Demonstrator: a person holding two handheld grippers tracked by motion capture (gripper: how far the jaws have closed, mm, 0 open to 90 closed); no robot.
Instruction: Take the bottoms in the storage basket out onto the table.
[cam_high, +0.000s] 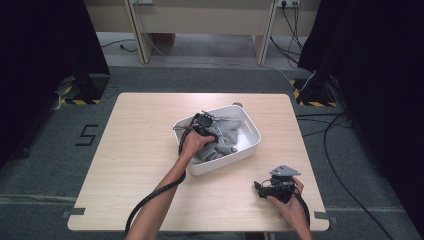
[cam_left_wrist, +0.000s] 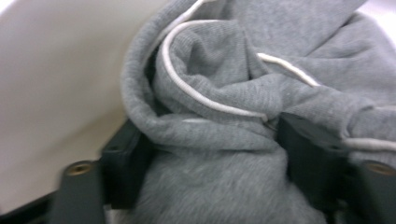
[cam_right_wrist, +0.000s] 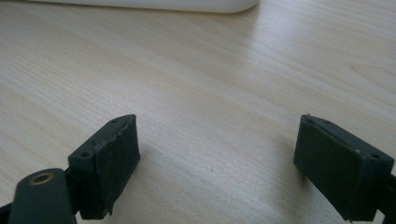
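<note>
My left tool (cam_high: 204, 122) is down in the white bin (cam_high: 252, 131) mid-desk (cam_high: 140, 150), jaws straddling a bunched fold of the grey hoodie (cam_left_wrist: 224, 93) with cloth packed between them; can't tell if they've clamped. Right tool (cam_high: 276, 187) is parked on the desk by the near edge, jaws wide apart and empty, clear of the bin.

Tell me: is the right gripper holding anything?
No: the right gripper has its jaws spread wide with just bare wooden table between them.
</note>
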